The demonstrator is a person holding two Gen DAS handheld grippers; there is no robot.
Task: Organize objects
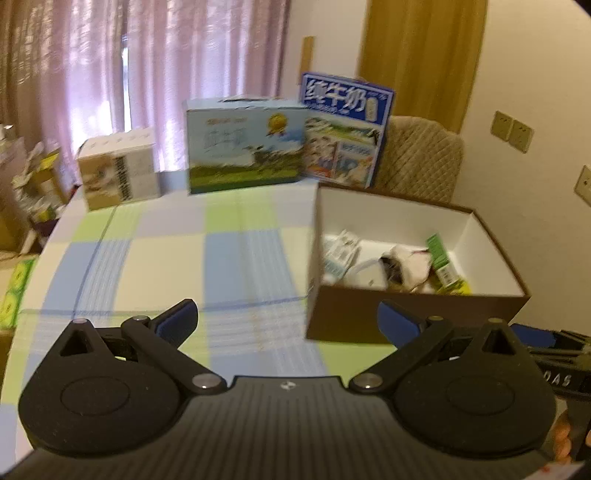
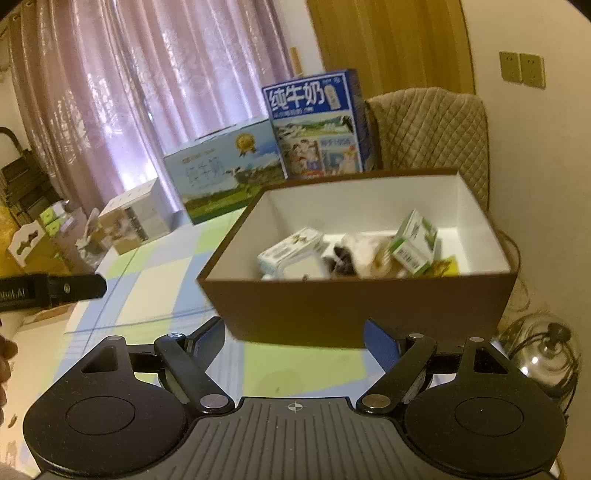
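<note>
Hovering level before the brown box (image 2: pixel 354 302) — both grippers (image 1: pixel 287 325) (image 2: pixel 294 341) spread, empty.

- Pink-mauve curtains (image 2: pixel 155 92) hang across the far side of the room; daylight glows through them, brightest at a narrow gap (image 1: pixel 125 81) between panels.
- To the right of the curtains stands a white wall (image 1: pixel 325 33), then a tan wooden door (image 2: pixel 391 40).
- A cream wall (image 2: pixel 535 122) on the right carries olive-coloured socket plates (image 2: pixel 521 68).
- A chair with a quilted beige cover (image 2: pixel 432 133) sits at the table's far right corner.
- The table wears a checked cloth (image 1: pixel 177 254) of pale blue, green and cream squares.
- Beyond the table's left edge, cluttered cardboard boxes (image 1: pixel 33 184) pile up, blurred.
- A dark shelf or rack (image 2: pixel 22 173) stands at the far left.
</note>
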